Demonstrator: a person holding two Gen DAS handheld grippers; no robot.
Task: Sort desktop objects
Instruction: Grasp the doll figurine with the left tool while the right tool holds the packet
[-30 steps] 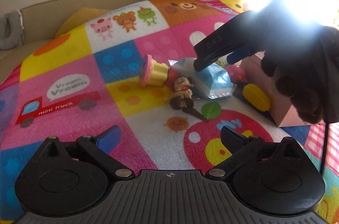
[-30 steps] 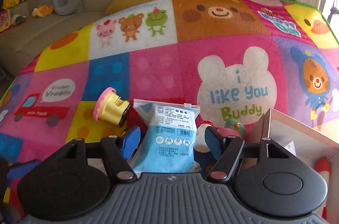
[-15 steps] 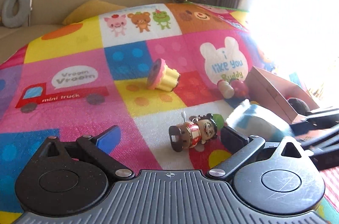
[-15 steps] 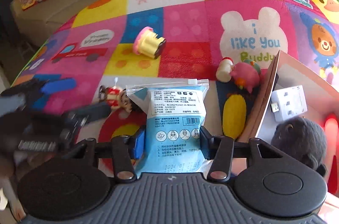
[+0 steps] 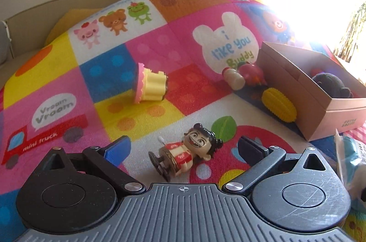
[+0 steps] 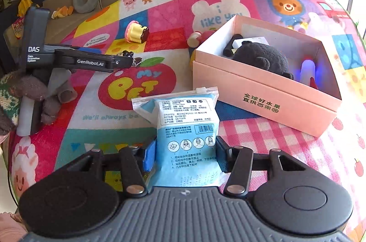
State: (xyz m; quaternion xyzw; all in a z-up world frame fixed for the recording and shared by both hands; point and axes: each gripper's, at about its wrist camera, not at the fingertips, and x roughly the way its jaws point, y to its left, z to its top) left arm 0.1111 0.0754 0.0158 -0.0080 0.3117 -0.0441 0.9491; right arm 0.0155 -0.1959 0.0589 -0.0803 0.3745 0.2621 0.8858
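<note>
Left wrist view: the left gripper [image 5: 183,148] stands with jaws released and empty; the wind-up figurine [image 5: 183,153] lies on the play mat [image 5: 57,72] directly between them, long axis crosswise to the fingers. Right wrist view: the right gripper [image 6: 184,156], jaws having just closed, is clenched on the blue sachet [image 6: 183,127] (lengthwise, pointing forward); the pink box [image 6: 263,91] lies ahead and right, nearer this hand.

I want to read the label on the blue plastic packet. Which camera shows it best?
The right wrist view: the blue plastic packet faces the camera, printed label and barcode visible, clamped between the right gripper pads. The left wrist view catches only a sliver of it at the right edge.
</note>
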